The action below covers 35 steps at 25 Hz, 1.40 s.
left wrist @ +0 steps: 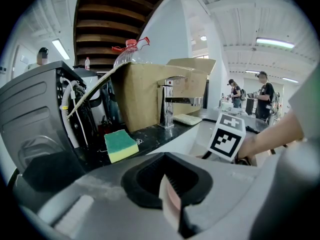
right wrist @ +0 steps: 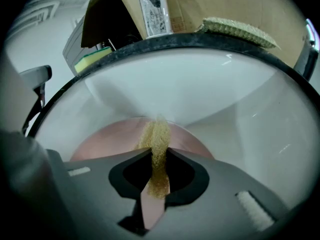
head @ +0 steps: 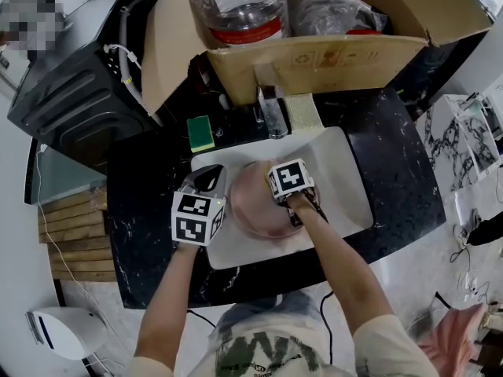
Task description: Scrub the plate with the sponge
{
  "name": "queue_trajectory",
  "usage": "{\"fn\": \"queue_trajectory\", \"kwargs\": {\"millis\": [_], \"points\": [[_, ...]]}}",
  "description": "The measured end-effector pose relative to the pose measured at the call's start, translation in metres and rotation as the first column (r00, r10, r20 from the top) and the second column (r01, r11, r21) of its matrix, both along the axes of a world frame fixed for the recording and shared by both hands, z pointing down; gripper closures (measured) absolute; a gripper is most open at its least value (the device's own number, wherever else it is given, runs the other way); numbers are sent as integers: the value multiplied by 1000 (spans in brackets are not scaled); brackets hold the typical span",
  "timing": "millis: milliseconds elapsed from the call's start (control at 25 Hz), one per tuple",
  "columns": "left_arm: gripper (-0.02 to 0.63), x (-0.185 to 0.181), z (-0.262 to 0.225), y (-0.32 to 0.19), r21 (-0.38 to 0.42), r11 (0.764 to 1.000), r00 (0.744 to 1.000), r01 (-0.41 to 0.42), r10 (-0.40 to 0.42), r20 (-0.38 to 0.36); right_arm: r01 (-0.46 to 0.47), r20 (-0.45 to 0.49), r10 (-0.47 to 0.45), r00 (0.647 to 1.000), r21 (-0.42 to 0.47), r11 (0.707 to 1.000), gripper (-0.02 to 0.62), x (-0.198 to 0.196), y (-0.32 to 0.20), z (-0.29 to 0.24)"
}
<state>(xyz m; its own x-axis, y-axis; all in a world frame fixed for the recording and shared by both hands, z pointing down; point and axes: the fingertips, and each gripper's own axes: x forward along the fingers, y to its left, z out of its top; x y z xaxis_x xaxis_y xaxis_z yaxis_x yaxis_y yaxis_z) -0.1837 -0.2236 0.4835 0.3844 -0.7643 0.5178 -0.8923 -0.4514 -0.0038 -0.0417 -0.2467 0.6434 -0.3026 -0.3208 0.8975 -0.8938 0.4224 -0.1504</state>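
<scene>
Black counter (head: pixel 149 179) frames the white sink (head: pixel 338 171) holding the pink plate (head: pixel 253 206). Our left gripper (left wrist: pixel 172 194) clamps its rim, which we judge rigid and slippery. Our right gripper (right wrist: pixel 157 184) pinches 1 soft mesh sponge (right wrist: pixel 157 146) over it.

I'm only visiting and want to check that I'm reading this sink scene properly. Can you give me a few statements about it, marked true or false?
1. The right hand-held gripper pinches a yellow sponge. True.
2. A green sponge lies on the black counter, left of the tap. True.
3. The pink plate lies on the counter. False: it sits in the white sink.
4. The left hand-held gripper is empty. False: its jaws are clamped on the plate's rim.
</scene>
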Motion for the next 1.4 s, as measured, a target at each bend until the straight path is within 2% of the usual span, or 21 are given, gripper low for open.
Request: {"fn": "queue_trajectory", "kwargs": {"millis": [520, 960, 1200, 1400], "points": [[603, -2, -2, -1, 6, 1000, 1000, 13, -13, -19, -13, -80, 10, 997, -41, 999, 533, 31, 10, -3], [603, 1, -2, 1, 6, 1000, 1000, 6, -6, -20, 18, -169, -28, 985, -64, 998, 532, 59, 21, -4], [603, 0, -2, 3, 12, 1000, 1000, 8, -8, -9, 28, -193, -44, 980, -80, 996, 532, 67, 26, -4], [603, -2, -2, 4, 9, 1000, 1000, 13, -13, -8, 58, -170, -68, 983, -59, 997, 532, 59, 26, -16]]}}
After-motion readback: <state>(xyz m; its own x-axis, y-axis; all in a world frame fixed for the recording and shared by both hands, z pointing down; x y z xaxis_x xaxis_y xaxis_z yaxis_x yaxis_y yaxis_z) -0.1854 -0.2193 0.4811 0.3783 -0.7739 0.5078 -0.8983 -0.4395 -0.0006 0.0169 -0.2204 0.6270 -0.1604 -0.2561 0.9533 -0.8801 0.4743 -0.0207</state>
